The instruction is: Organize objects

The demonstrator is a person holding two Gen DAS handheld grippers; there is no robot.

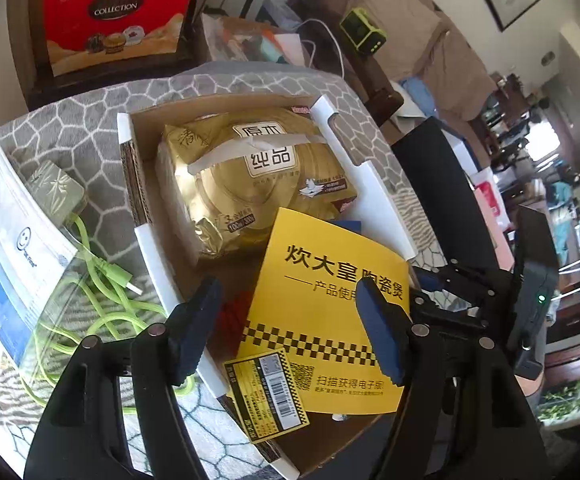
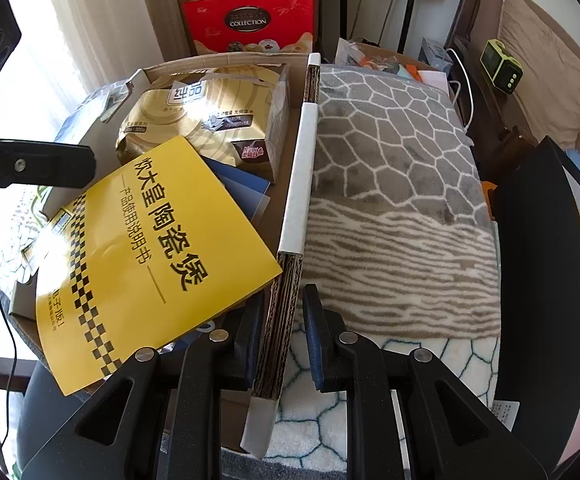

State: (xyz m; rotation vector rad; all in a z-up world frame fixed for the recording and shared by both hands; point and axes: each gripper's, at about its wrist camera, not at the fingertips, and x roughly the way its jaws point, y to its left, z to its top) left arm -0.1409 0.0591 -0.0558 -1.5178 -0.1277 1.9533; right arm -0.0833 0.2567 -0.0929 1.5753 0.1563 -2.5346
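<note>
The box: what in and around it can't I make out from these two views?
- Blue item, both views: mostly hidden under the yellow booklet.
- Red thing, left wrist view: between the left gripper fingers, covered by the booklet; unidentifiable.
- Box floor: hidden by the booklet and gold pack.
- Green cable: far end runs behind the gripper.

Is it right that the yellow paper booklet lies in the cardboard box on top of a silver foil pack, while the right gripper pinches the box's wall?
Not quite: the foil pack is gold, not silver, as the left wrist view shows. The rest stands: the yellow paper booklet lies in the cardboard box partly over that pack, and the right gripper pinches the box's wall.
</note>
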